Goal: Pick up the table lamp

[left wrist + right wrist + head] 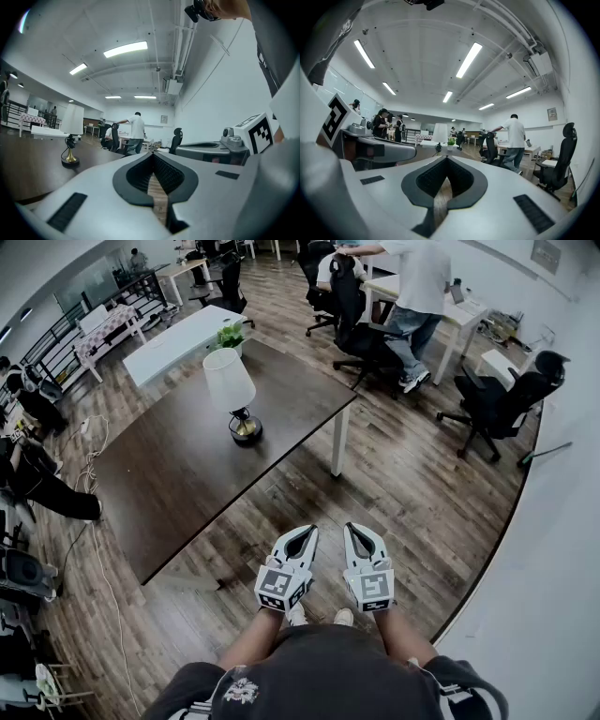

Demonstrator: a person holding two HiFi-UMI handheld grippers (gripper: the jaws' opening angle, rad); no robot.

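The table lamp (234,395) has a white shade, a dark stem and a brass base, and stands upright near the far side of the dark brown table (178,484). Both grippers hang side by side close to my body, over the wooden floor, well short of the table's near corner. My left gripper (303,532) is shut with nothing in it. My right gripper (357,529) is shut and empty too. In the left gripper view the lamp (71,138) stands far off to the left of the shut jaws. In the right gripper view the lamp (439,135) shows small, straight beyond the jaw tips.
A potted plant (231,335) sits on a long white table (178,338) behind the dark one. A person (419,296) stands at a desk at the back right among black office chairs (497,404). More people sit along the left wall (28,399). Cables (94,521) trail on the floor.
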